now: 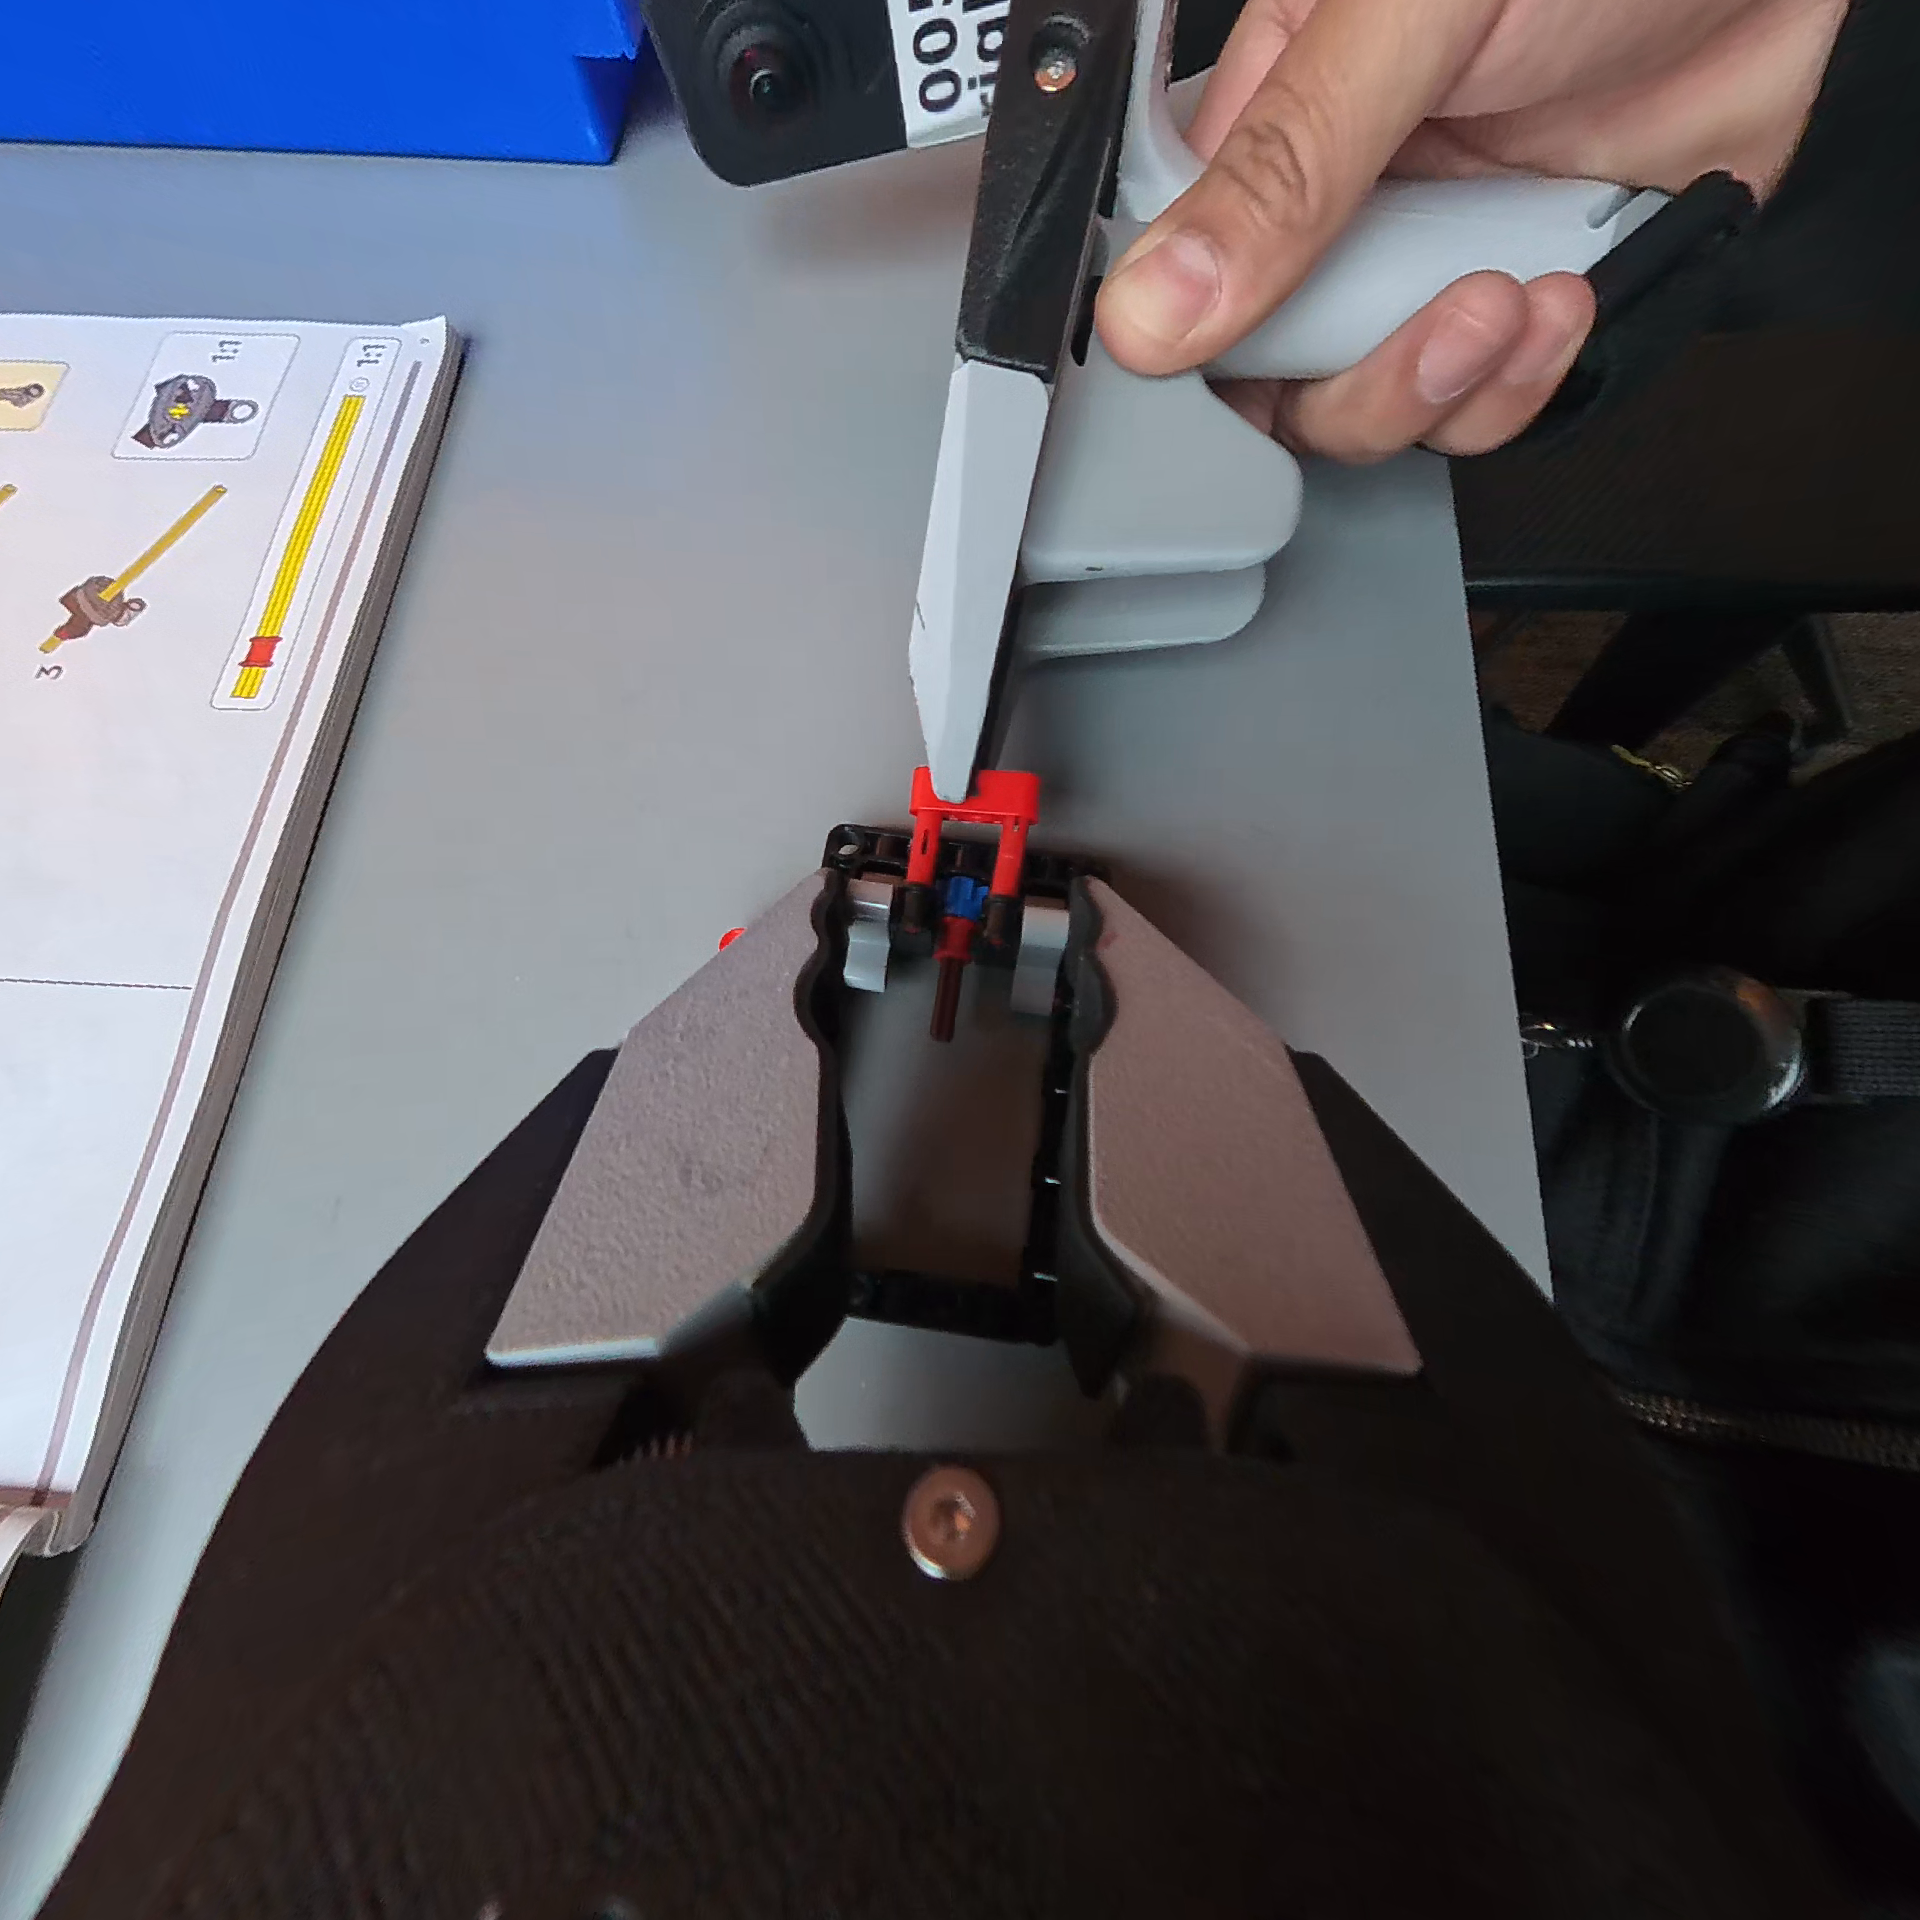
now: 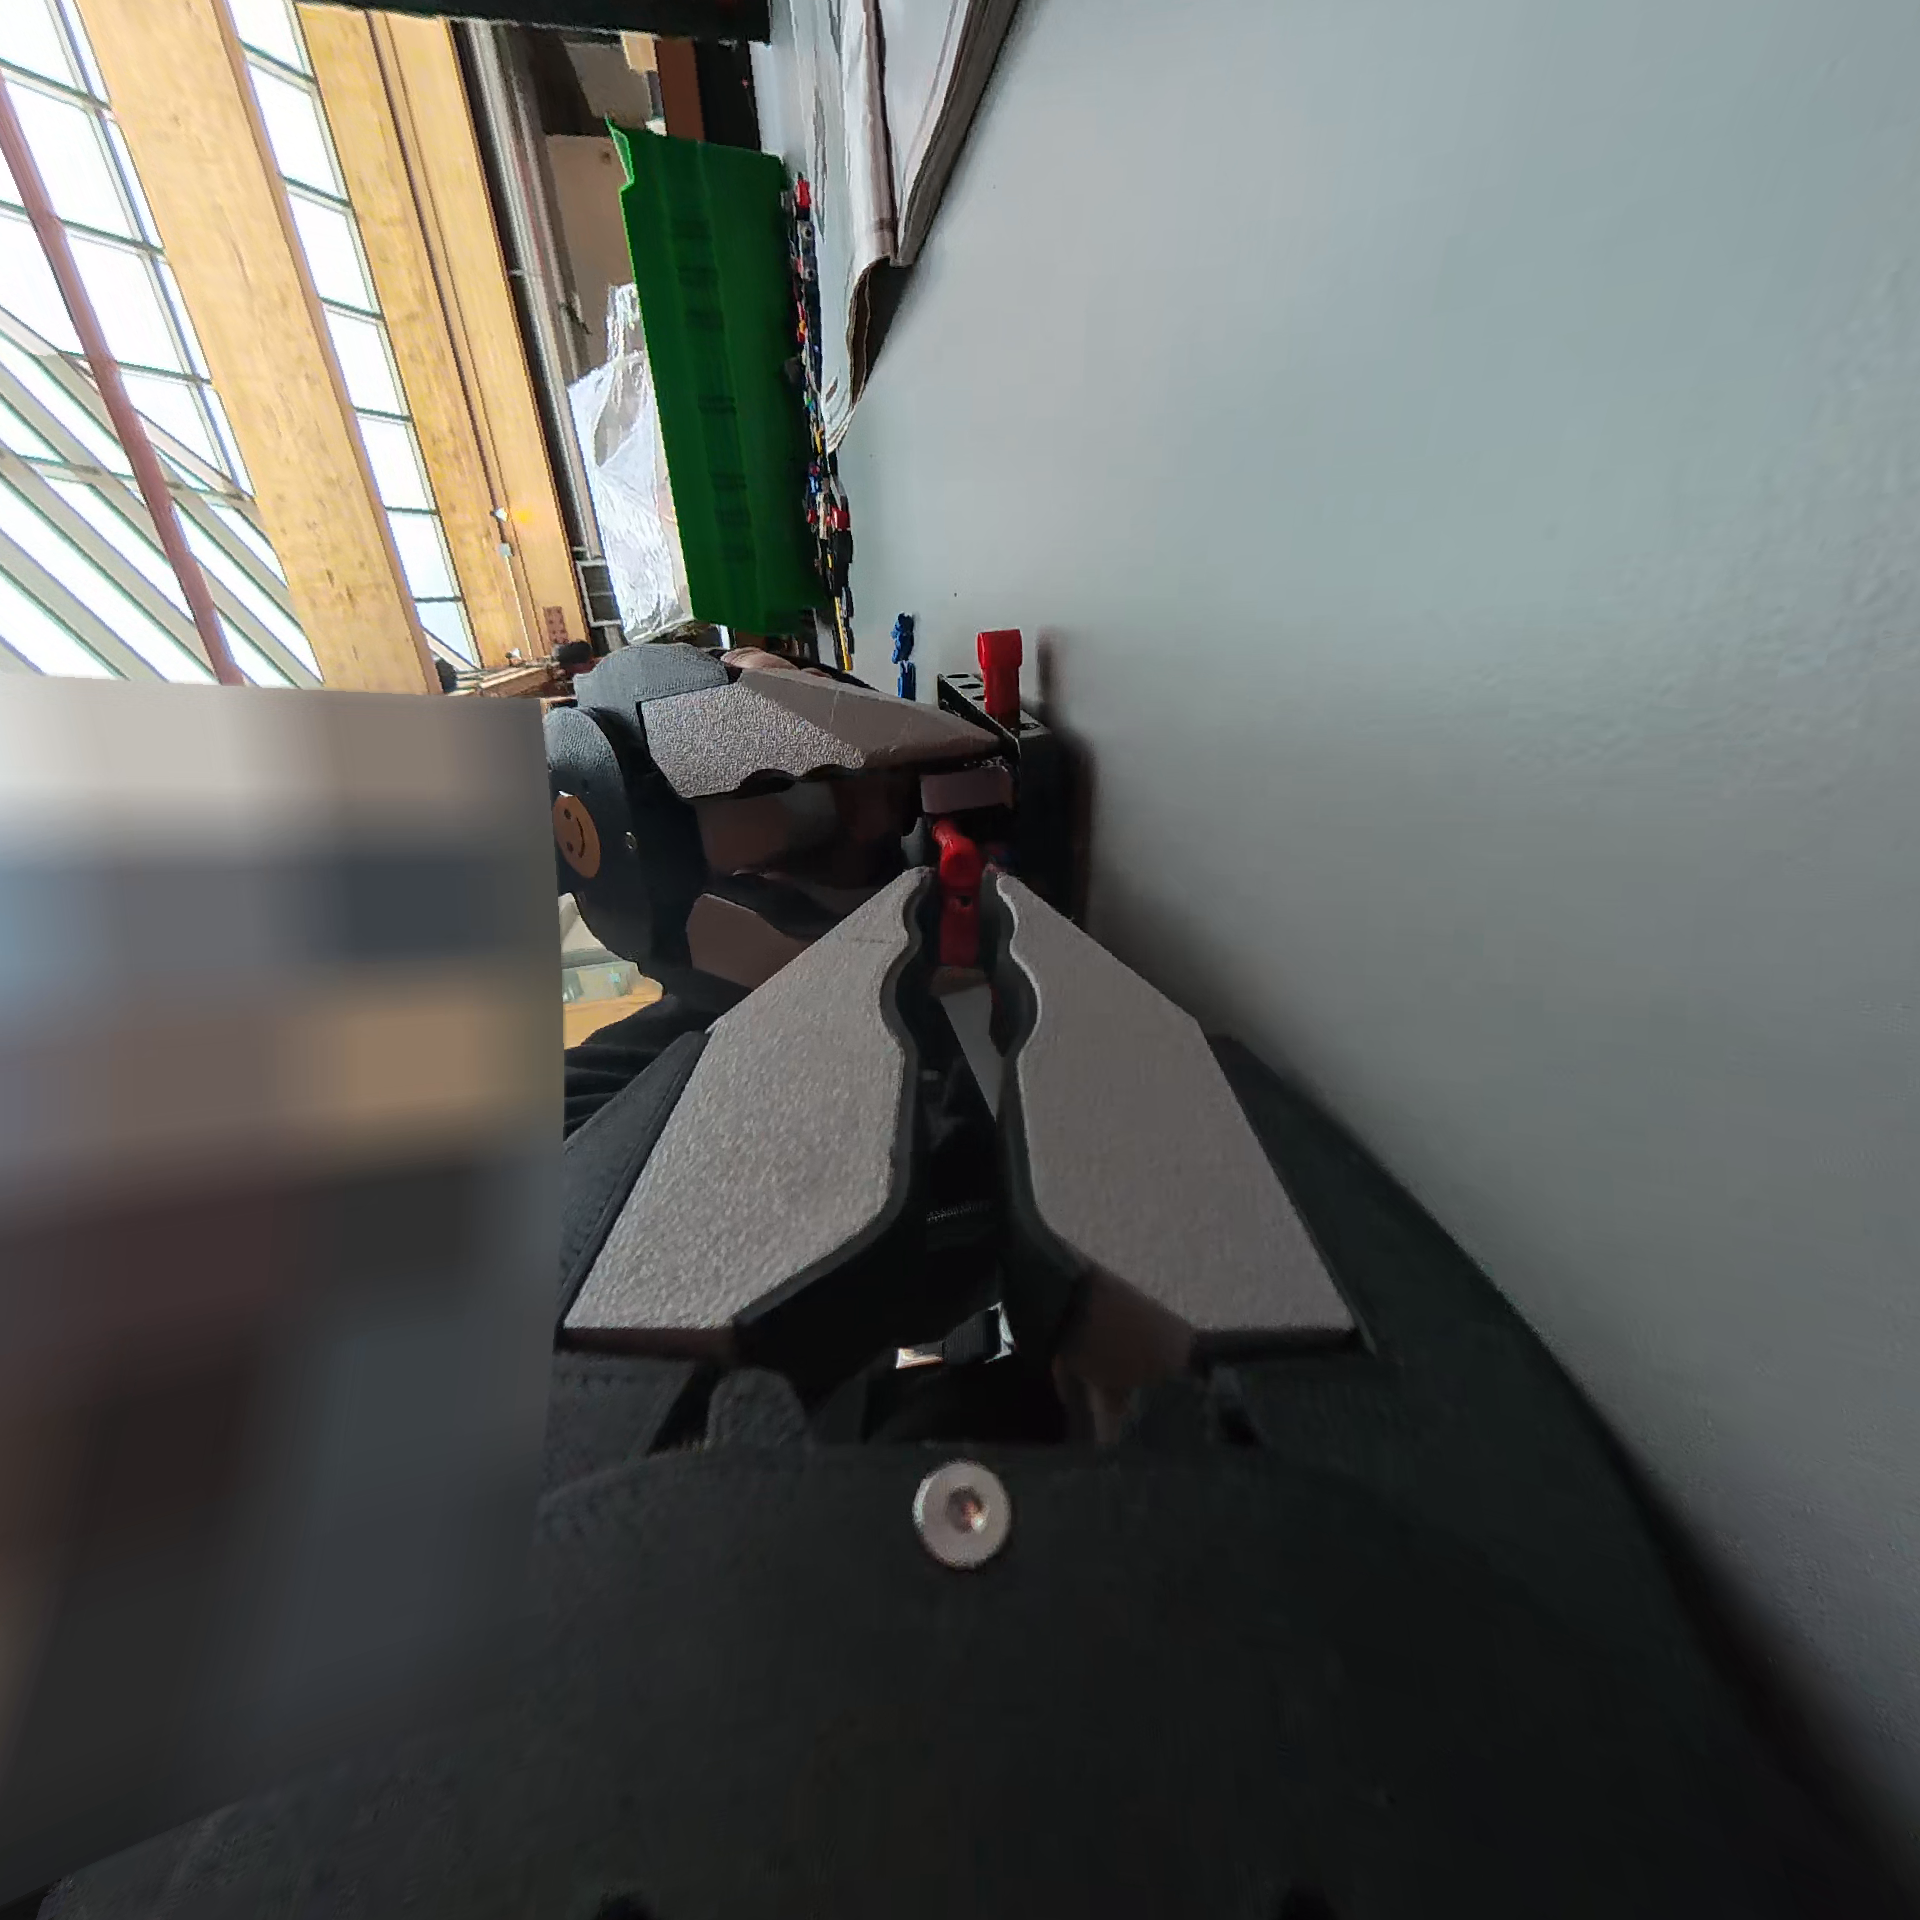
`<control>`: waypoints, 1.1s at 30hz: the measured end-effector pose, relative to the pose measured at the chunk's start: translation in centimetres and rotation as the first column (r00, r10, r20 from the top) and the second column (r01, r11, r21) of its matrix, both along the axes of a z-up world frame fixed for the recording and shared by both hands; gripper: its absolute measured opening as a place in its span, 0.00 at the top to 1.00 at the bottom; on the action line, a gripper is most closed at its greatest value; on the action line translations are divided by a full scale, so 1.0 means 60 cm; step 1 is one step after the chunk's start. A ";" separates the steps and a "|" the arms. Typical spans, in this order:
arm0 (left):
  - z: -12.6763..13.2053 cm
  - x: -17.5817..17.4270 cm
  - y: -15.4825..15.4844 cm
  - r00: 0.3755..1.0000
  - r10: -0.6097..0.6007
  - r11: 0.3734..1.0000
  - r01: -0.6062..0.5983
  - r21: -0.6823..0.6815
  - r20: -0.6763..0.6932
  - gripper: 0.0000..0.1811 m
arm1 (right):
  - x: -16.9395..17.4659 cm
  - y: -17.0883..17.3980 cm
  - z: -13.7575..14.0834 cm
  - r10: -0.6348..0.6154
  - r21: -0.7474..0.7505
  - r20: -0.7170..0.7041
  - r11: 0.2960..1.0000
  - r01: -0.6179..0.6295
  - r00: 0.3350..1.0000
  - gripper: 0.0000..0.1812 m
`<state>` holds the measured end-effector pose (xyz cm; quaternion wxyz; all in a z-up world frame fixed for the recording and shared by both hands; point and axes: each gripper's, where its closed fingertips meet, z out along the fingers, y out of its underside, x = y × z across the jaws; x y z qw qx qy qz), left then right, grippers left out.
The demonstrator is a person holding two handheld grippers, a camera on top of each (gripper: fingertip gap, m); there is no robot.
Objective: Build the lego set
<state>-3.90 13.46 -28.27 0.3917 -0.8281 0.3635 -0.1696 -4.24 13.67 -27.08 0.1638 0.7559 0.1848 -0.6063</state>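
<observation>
Two grippers meet at one small Lego assembly on the grey table point(image 1: 623, 623). The left gripper point(image 1: 951, 935) is closed around a black frame point(image 1: 1049, 1143), with its two fingers pressing on the frame's outer sides; the frame lies flat on the table between them. At the far end of the frame there are two light grey pieces point(image 1: 871, 951), a blue part point(image 1: 961, 899) with a dark red axle point(image 1: 945, 997) under it, and a red piece point(image 1: 977, 821) that stands up with two legs going into the frame.

The right gripper point(image 1: 961, 764) comes down from above, held by a hand point(image 1: 1382, 239), and its tip touches the top of the red piece. In the right wrist view, the right gripper point(image 2: 961, 883) has its fingers nearly together, with the red piece point(image 2: 956, 904) between the tips, so it is clamped on this piece. The left gripper point(image 2: 831, 748) shows beyond it, near the black frame point(image 2: 1039, 748).

An open instruction booklet point(image 1: 208, 831) lies on the table left of the assembly. A blue box point(image 1: 312, 73) stands at the far edge. In the right wrist view a green bin point(image 2: 717, 395) and many small loose pieces point(image 2: 826, 499) are farther along the table.
</observation>
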 end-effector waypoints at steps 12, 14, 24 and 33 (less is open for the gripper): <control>0.000 -0.003 0.000 1.000 0.016 1.000 -0.016 -0.022 0.021 0.78 | -0.004 0.000 -0.004 -0.002 0.074 -0.019 0.997 0.003 1.000 0.97; 0.000 -0.003 0.001 1.000 0.016 1.000 -0.016 -0.019 0.018 0.78 | -0.003 -0.001 -0.003 0.010 0.092 -0.030 0.996 -0.007 0.999 0.97; 0.000 -0.003 0.002 0.999 0.026 0.999 -0.025 -0.041 0.043 0.78 | -0.002 -0.004 -0.002 0.072 0.179 -0.080 0.982 -0.057 0.994 0.96; 0.000 -0.003 0.002 0.999 0.026 0.999 -0.024 -0.044 0.046 0.78 | 0.004 -0.032 -0.002 0.162 0.219 -0.085 0.966 -0.140 0.983 0.98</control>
